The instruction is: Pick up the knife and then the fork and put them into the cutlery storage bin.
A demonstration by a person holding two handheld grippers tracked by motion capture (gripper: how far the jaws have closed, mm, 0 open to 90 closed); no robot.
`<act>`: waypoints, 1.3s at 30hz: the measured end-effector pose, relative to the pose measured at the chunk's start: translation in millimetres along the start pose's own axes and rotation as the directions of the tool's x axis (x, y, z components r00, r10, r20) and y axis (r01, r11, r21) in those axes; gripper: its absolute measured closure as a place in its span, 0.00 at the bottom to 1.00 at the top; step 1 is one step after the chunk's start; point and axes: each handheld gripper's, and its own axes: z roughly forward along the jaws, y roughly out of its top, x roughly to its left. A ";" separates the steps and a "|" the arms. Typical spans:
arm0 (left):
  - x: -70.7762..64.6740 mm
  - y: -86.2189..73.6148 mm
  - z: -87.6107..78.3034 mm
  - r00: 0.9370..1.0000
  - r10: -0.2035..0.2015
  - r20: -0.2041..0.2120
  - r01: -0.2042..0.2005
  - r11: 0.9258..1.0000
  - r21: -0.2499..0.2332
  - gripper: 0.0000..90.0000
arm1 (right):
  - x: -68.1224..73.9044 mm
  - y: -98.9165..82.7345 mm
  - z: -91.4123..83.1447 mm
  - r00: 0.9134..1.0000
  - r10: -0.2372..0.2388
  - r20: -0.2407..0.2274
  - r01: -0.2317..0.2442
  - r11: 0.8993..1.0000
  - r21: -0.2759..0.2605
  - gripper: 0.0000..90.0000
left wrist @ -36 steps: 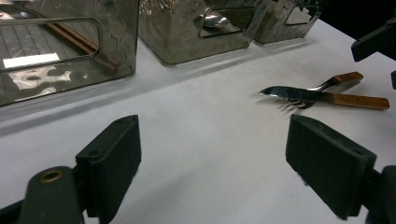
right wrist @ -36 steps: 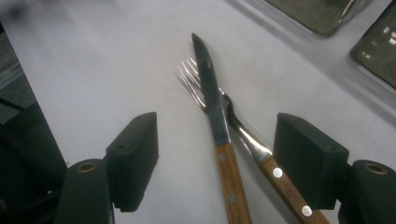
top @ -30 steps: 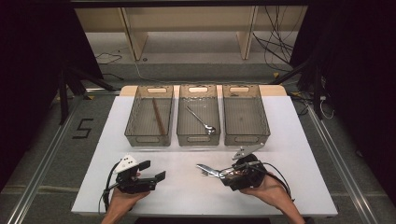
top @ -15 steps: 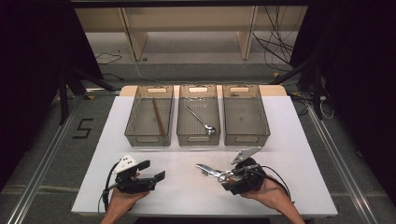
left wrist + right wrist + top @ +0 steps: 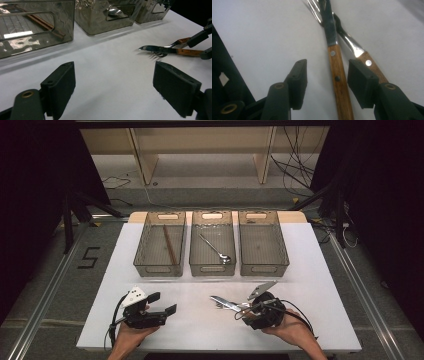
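Observation:
A knife [image 5: 338, 77] with a wooden handle lies on the white table [image 5: 200, 330] beside a fork [image 5: 352, 47] with the same kind of handle. My right gripper [image 5: 329, 75] is open, and the knife's handle runs between its jaws without touching either pad. The fork's handle passes under the right jaw. From above, the knife [image 5: 222, 301] points left from the right gripper [image 5: 241, 310]. My left gripper [image 5: 165, 302] rests open and holds nothing, low on the table at the front left. Its own view has the knife [image 5: 160, 49] ahead to the right, with the left gripper [image 5: 117, 80] well short of it.
Three clear bins stand in a row at the back of the table. The left bin [image 5: 142, 257] holds chopsticks [image 5: 170, 245], the middle bin [image 5: 196, 255] a spoon [image 5: 216, 251], and nothing lies in the right bin [image 5: 282, 252]. Bare table separates the two grippers.
The right gripper has tilted a little and settled over the knife's handle. The left gripper has stayed in place.

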 end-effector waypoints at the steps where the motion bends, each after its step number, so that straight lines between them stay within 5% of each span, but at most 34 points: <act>1: -0.1 0.1 0.3 1.000 0.001 0.001 -0.001 1.000 0.000 0.20 | 0.3 -0.2 1.6 1.000 -0.006 0.005 0.006 1.000 0.010 0.58; 11: -0.8 -0.3 1.3 1.000 0.003 0.005 -0.003 1.000 0.006 0.20 | -0.8 -0.2 13.4 0.996 -0.044 0.080 0.039 0.998 0.058 0.70; 26: -0.9 -0.3 0.3 1.000 0.011 0.008 -0.011 1.000 -0.005 0.20 | 2.8 9.5 15.0 0.995 -0.081 0.066 0.072 0.990 0.120 0.85; 39: -0.7 -0.3 0.2 1.000 0.012 0.008 -0.012 1.000 -0.006 0.20 | -1.4 7.9 5.8 0.997 -0.065 0.046 0.061 0.996 0.067 0.86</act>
